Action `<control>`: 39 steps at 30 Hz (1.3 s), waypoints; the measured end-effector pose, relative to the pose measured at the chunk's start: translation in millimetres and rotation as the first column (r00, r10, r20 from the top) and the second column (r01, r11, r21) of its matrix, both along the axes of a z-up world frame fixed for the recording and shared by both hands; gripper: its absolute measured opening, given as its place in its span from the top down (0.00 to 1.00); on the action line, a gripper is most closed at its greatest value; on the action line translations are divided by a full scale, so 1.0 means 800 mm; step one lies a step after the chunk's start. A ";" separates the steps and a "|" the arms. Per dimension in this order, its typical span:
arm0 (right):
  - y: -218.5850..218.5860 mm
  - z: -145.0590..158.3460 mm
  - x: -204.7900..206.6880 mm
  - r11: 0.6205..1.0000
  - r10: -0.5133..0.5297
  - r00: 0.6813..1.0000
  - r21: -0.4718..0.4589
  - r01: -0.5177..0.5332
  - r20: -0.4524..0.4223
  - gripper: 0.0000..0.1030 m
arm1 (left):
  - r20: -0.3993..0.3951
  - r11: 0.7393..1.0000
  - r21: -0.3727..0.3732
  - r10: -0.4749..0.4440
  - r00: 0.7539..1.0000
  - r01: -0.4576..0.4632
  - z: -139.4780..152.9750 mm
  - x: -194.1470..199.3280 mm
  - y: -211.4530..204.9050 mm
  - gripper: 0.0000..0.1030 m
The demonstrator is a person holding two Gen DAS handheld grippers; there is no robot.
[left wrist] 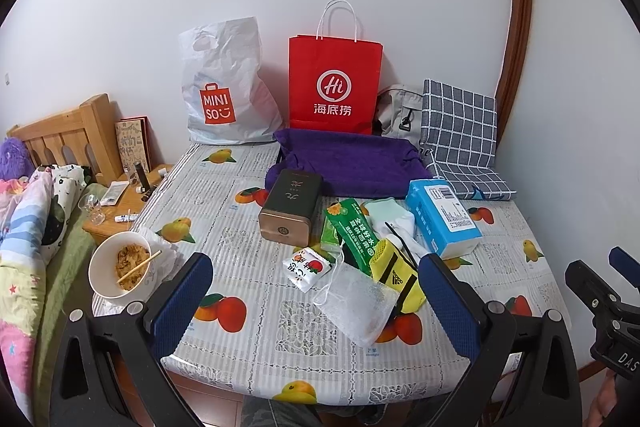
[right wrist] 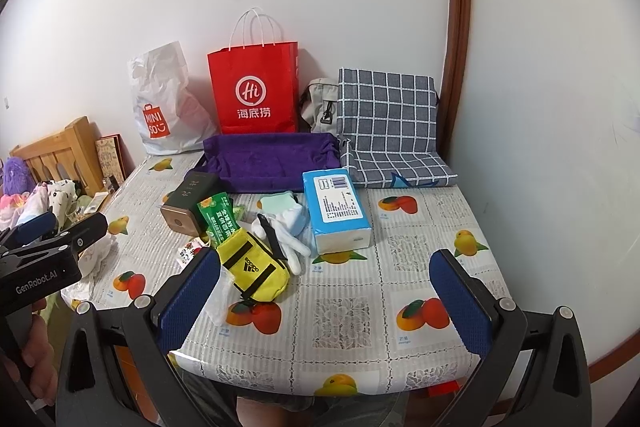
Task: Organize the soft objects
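Purple fabric storage bin point(left wrist: 352, 159) sits open at the table's far edge, against the wall; nothing visible inside, so sorting looks not yet begun. Soft items lie in a loose heap mid-table: yellow fabric pouch with black stripes point(right wrist: 256, 267), white and pale-blue socks point(right wrist: 290, 227), translucent mesh bag point(left wrist: 356, 303), blue tissue pack point(right wrist: 334, 211). Mixed among them are a green snack packet point(left wrist: 352, 231) and a dark rectangular tin point(left wrist: 290, 205).

Left gripper point(left wrist: 316, 303): jaws spread wide, empty, hovering over the near edge. Right gripper point(right wrist: 324, 301): likewise spread and empty, near edge, yellow pouch just beside its left finger.

Judgement: all transfers remain.
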State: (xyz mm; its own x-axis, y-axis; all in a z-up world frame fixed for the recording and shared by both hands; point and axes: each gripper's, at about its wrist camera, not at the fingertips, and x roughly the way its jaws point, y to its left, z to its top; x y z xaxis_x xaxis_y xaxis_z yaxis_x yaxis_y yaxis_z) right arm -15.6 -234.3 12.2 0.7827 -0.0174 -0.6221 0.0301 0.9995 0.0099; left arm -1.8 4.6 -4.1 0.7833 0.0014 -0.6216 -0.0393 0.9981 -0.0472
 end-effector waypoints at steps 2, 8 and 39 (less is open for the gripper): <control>0.001 0.000 -0.001 1.000 0.000 1.000 0.000 0.000 0.002 0.00 | 0.001 1.000 0.000 0.000 1.000 0.000 0.000 0.000 0.000 0.00; 0.001 0.000 -0.001 1.000 0.000 1.000 -0.001 0.000 0.003 0.00 | 0.001 1.000 0.000 0.001 1.000 -0.001 0.000 0.000 0.000 0.00; 0.004 0.004 -0.008 1.000 0.006 1.000 0.000 -0.006 0.014 0.00 | 0.005 1.000 0.002 0.002 1.000 -0.002 0.008 -0.002 -0.004 0.00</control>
State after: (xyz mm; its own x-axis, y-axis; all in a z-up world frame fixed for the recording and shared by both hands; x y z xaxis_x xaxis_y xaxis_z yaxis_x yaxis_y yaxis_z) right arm -21.6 -231.2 15.7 0.7916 -0.0127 -0.6109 0.0242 0.9997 0.0106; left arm -3.1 1.6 2.5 0.7866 0.0041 -0.6174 -0.0408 0.9981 -0.0454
